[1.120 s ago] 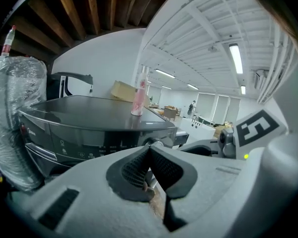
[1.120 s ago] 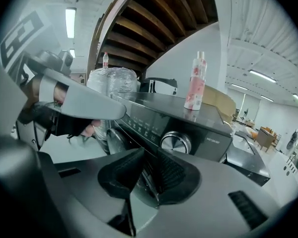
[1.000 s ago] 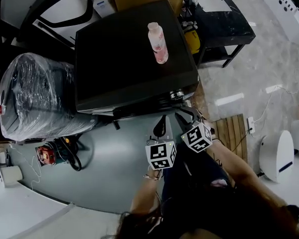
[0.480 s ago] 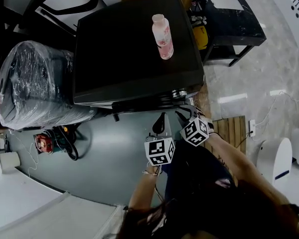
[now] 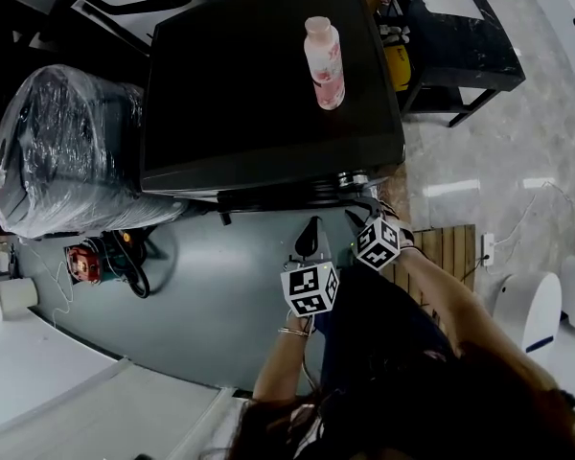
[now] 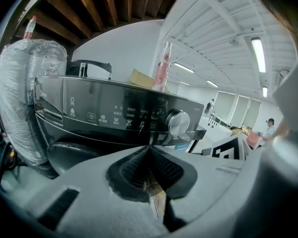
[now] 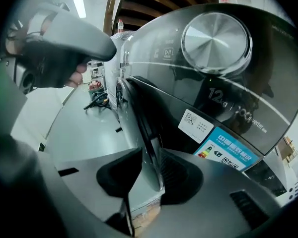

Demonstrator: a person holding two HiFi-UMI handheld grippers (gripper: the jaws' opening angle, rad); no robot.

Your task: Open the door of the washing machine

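The black washing machine (image 5: 268,84) stands ahead with a pink bottle (image 5: 325,50) on its top. Both grippers hang in front of its face. My left gripper (image 5: 310,242) (image 6: 150,150) is shut and holds nothing; it points at the control panel, left of the silver knob (image 6: 178,122), with the dark round door (image 6: 72,152) below. My right gripper (image 5: 356,220) (image 7: 148,157) sits under the knob (image 7: 216,36). Its jaws have just been opening, and the door's right edge (image 7: 139,118) stands between them without being clamped.
A plastic-wrapped appliance (image 5: 62,156) stands left of the machine, with cables and a red tool (image 5: 105,262) on the floor before it. A black table (image 5: 450,36) is at the right, and a wooden slat mat (image 5: 450,247) lies by my right arm.
Both grippers have sunk lower in front of the machine's face. The right one has come closer to the panel's right end.
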